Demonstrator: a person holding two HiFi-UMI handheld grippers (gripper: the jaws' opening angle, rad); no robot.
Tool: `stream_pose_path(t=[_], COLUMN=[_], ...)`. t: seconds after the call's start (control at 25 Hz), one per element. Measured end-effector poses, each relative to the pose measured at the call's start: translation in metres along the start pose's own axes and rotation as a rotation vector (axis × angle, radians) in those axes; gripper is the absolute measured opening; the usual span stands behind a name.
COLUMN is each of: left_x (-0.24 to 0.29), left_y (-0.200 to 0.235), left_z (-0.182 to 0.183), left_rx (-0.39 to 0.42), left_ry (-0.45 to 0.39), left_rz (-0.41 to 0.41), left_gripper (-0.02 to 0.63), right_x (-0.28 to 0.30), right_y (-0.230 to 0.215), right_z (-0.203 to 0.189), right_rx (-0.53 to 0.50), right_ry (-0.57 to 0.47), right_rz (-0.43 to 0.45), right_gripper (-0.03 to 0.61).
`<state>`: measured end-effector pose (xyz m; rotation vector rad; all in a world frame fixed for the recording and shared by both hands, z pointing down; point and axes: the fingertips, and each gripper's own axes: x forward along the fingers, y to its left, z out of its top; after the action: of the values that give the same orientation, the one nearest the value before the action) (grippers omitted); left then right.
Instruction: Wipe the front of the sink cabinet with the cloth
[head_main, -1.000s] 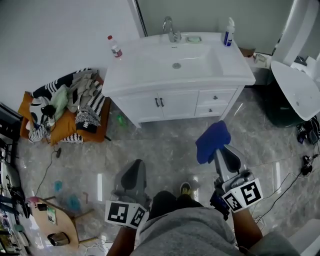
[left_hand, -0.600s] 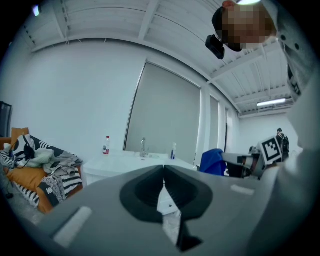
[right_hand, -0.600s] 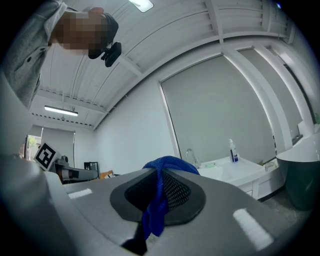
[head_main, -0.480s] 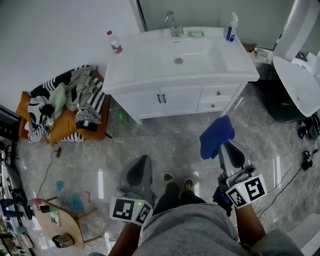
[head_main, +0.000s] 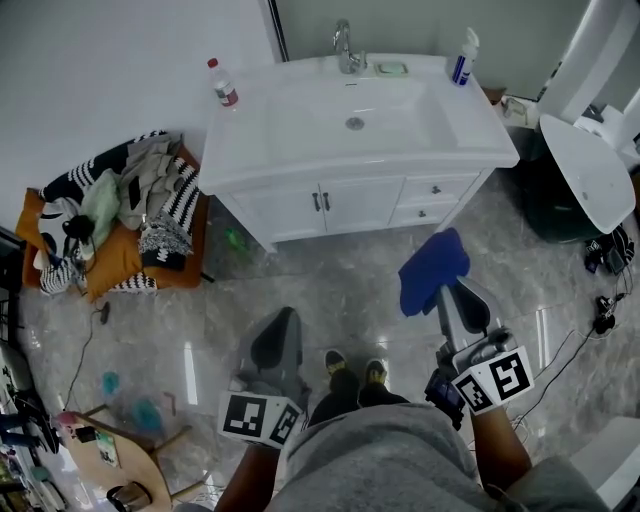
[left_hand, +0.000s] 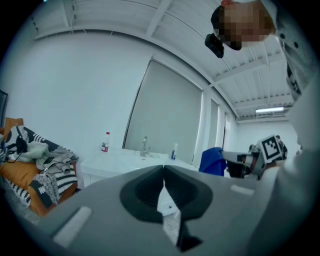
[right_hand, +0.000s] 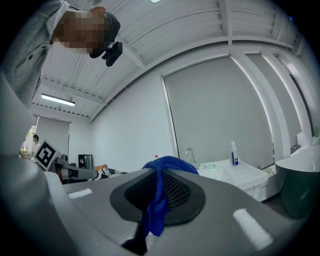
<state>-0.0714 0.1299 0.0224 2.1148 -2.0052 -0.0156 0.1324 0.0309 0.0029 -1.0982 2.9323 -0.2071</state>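
The white sink cabinet (head_main: 350, 205) stands at the far side of the marble floor, its doors and drawers facing me. A blue cloth (head_main: 432, 270) hangs bunched from my right gripper (head_main: 452, 296), which is shut on it and held in the air well short of the cabinet front. In the right gripper view the cloth (right_hand: 159, 197) fills the gap between the jaws. My left gripper (head_main: 277, 330) is lower left of it, shut with nothing held, its jaws meeting at the tips (left_hand: 164, 168). The cabinet (left_hand: 102, 169) shows small and far in that view.
A pile of clothes on an orange cushion (head_main: 120, 215) lies left of the cabinet. On the counter are a bottle (head_main: 218, 82), a faucet (head_main: 345, 45) and a spray bottle (head_main: 460, 55). A white fixture (head_main: 590, 170) and cables (head_main: 605, 260) are at the right. My shoes (head_main: 352, 370) are between the grippers.
My feet have stepped forward and the cabinet sits slightly nearer in view. Both grippers keep about the same pose, and the cloth stays in the right one.
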Motion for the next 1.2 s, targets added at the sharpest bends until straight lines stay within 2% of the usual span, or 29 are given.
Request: stream_pose_path(t=[0.72, 0.96, 1.2], left_x=[0.019, 0.024, 0.031], left_y=[0.073, 0.074, 0.066], left_z=[-0.005, -0.004, -0.005], left_rx=[-0.047, -0.055, -0.052], left_ry=[-0.006, -0.008, 0.006], left_rz=[-0.031, -0.042, -0.032], left_gripper=[0.012, 0.014, 0.012], right_x=[0.065, 0.069, 0.049], right_y=[0.023, 0.011, -0.042], right_z=[-0.008, 0.012, 0.027], right_rx=[-0.088, -0.246, -0.408], right_ry=[0.058, 0.078, 0.133], right_rz=[-0.045, 0.016, 0.033], right_gripper=[0.028, 0.028, 0.028])
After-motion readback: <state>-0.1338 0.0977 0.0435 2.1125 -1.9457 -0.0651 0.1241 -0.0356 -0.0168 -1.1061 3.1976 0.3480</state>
